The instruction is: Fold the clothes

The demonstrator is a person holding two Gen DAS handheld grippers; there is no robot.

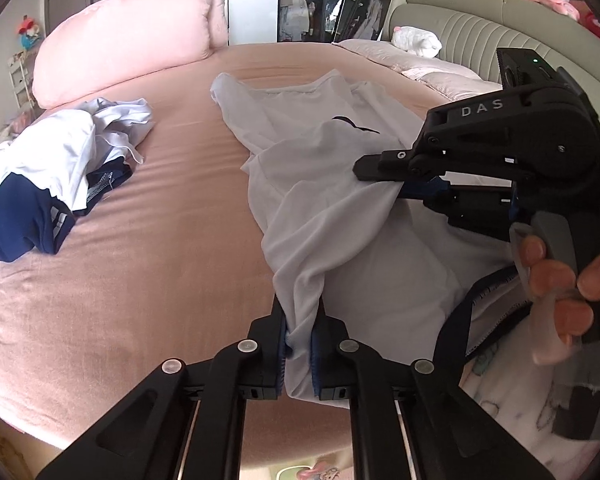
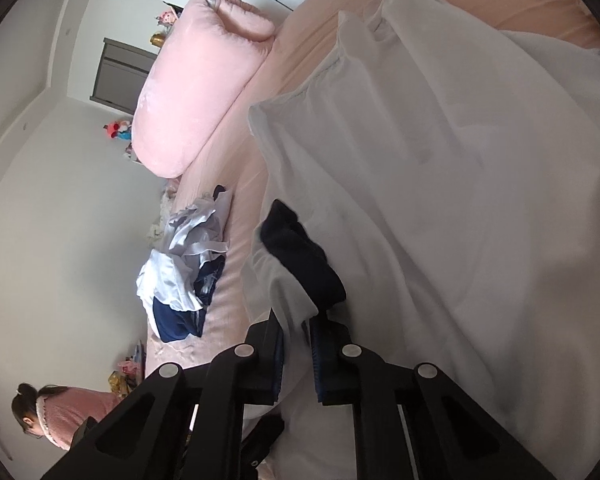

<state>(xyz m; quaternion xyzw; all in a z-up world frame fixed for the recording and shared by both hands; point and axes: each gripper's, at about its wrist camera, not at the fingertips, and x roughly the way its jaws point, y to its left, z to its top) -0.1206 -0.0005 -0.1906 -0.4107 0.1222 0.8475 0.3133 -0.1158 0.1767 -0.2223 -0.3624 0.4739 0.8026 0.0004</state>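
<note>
Light: soft daylight, bright and even in both views
Glare: the white shirt point(image 2: 460, 200) washes out in the right wrist view
Shadows: faint ripples on the bed point(image 1: 160, 220)
Distortion: strong fisheye curve, dark vignette at corners
Focus: near fabric slightly soft

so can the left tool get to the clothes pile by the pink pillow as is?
Probably not yet: the left tool is shut on the white shirt, as is the right tool. The bed between it and the pile looks bare, so release first.

Bedroom: pink-sheeted bed point(image 1: 160, 216), padded grey headboard point(image 1: 500, 24), big pink pillow point(image 1: 140, 36), white walls point(image 2: 60, 220), daylight.
</note>
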